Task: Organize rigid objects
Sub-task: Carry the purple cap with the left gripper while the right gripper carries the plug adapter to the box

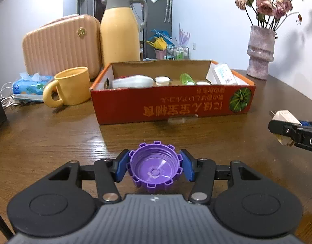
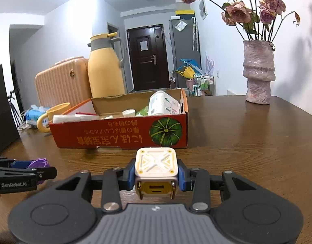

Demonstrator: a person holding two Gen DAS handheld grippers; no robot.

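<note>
I have the left gripper [image 1: 155, 167] closed on a purple notched bottle cap [image 1: 155, 169], open side up, the blue pads [image 1: 121, 167] pressing its ribbed wall from both sides just above the wooden table [image 1: 54, 142]. My right gripper [image 2: 156, 175] is clamped on a white and yellow charger plug [image 2: 156, 165], pads on its two flat flanks, prongs pointing ahead.

Both pieces sit in front of the red cardboard box [image 1: 172, 103], which already holds a white bottle [image 1: 133, 81], small white lids [image 1: 162, 80] and a green bottle [image 1: 186, 78].

I judge the cap to be very light, stiff and thin-walled; the ribs give the pads purchase, but a round wall can pivot or pop out if I squeeze off-centre, so I want the pads straight across its widest part. The plug looks denser, hard and smooth-sided; its flat faces suit the pads, though the glossy shell may slide if I tilt it steeply.
</note>
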